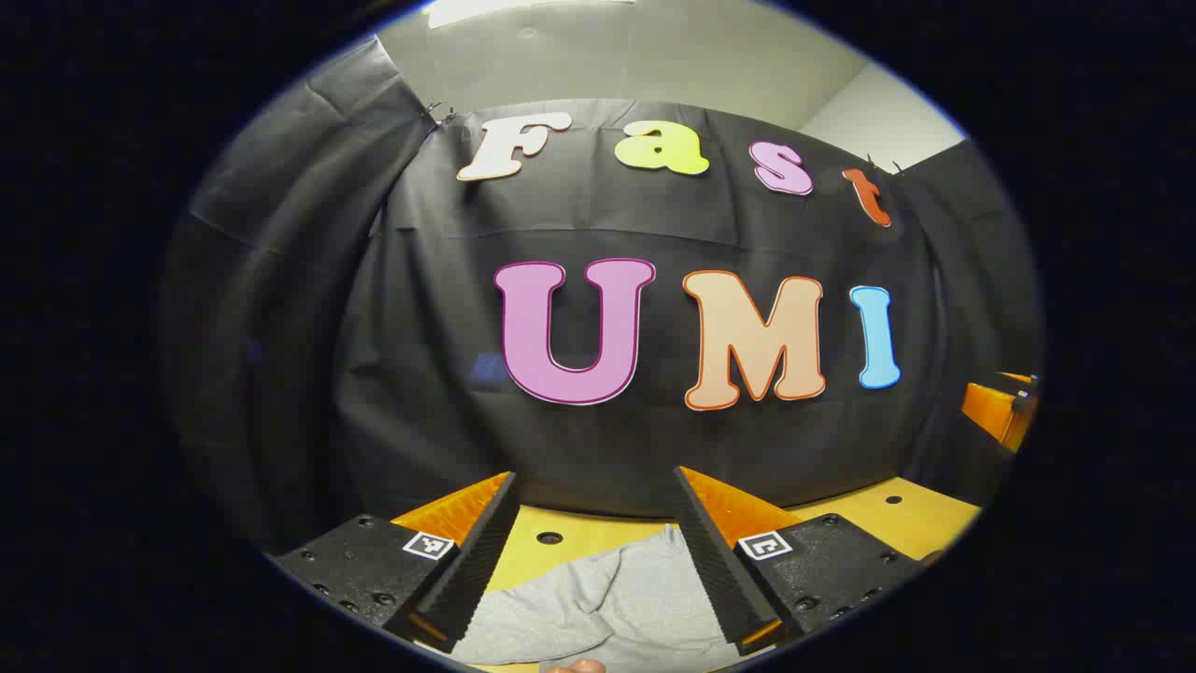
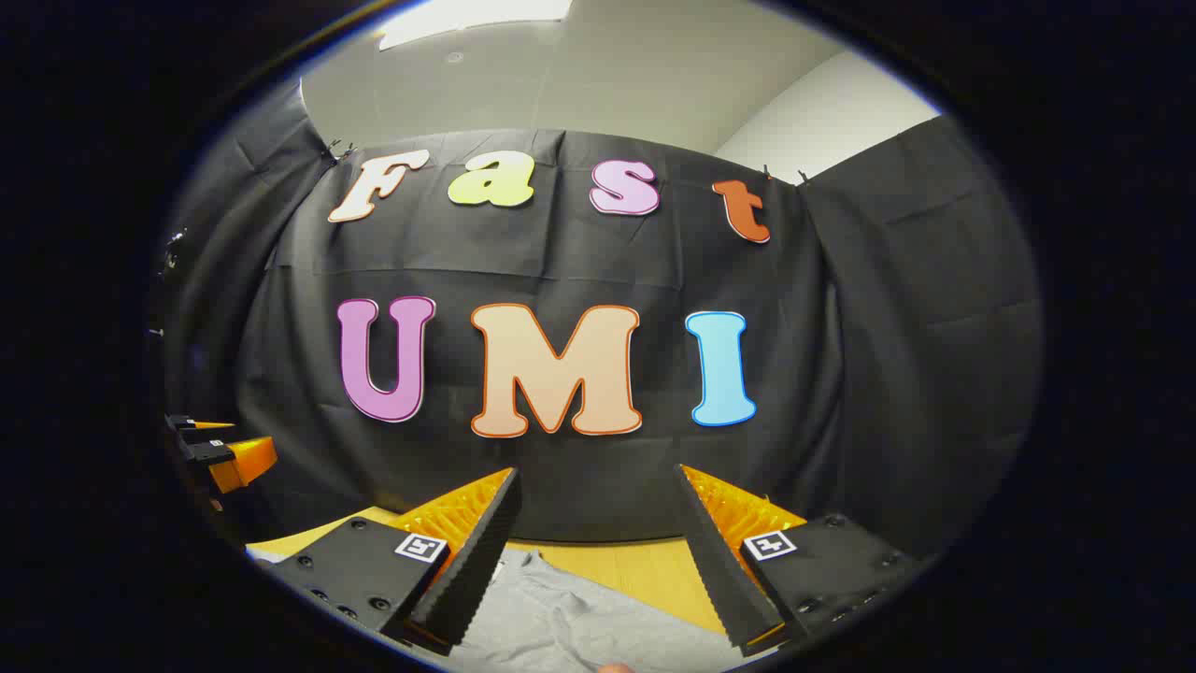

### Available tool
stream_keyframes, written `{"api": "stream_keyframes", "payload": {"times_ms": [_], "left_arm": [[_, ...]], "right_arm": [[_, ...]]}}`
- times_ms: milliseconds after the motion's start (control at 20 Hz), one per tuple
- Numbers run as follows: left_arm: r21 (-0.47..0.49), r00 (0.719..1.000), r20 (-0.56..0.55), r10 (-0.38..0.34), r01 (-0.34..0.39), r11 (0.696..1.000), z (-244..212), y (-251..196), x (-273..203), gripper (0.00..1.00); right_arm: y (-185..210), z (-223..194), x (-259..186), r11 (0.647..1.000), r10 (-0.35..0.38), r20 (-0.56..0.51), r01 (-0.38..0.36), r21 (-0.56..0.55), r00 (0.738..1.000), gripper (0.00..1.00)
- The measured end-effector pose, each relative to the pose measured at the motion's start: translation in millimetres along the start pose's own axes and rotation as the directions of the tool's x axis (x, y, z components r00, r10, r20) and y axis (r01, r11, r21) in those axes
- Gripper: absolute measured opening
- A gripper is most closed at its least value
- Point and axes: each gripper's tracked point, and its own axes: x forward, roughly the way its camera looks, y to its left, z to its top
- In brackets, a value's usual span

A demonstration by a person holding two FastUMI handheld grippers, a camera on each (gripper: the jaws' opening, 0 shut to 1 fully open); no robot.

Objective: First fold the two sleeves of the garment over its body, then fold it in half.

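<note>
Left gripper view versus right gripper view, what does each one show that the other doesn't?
Left gripper view: round holes in the wooden table, and the right gripper at the right edge. Right gripper view: the left gripper at the left edge, and a side curtain. Both: open fingers above the grey garment lying on the table, facing the black back wall.
</note>
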Motion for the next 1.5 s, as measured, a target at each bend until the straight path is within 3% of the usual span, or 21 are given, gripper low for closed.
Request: {"api": "stream_keyframes", "payload": {"times_ms": [950, 1050, 1250, 1500], "left_arm": [[0.042, 1.0, 0.014, -0.028, 0.027, 0.999, 8.4, -21.0, -6.8, 0.94], [0.037, 1.0, 0.01, -0.03, 0.03, 0.999, 6.7, -21.7, -8.0, 0.94], [0.035, 0.999, 0.008, -0.035, 0.034, 0.999, 5.4, -24.0, -9.0, 0.93], [0.037, 0.999, 0.007, -0.038, 0.038, 0.999, 5.5, -25.1, -5.8, 0.93]], "right_arm": [[-26.3, 5.5, 2.6, 1.0, 0.003, 0.022, -0.002, -0.027, 1.0, 0.96], [-32.2, 7.6, 2.5, 0.998, 0.002, 0.037, 0.0, -0.058, 0.999, 1.0], [-59.6, 3.0, 4.6, 0.993, -0.032, 0.034, 0.036, -0.116, 0.999, 0.99], [-117.4, -18.9, 2.5, 0.981, -0.142, -0.021, 0.138, -0.137, 0.99, 0.99]]}}
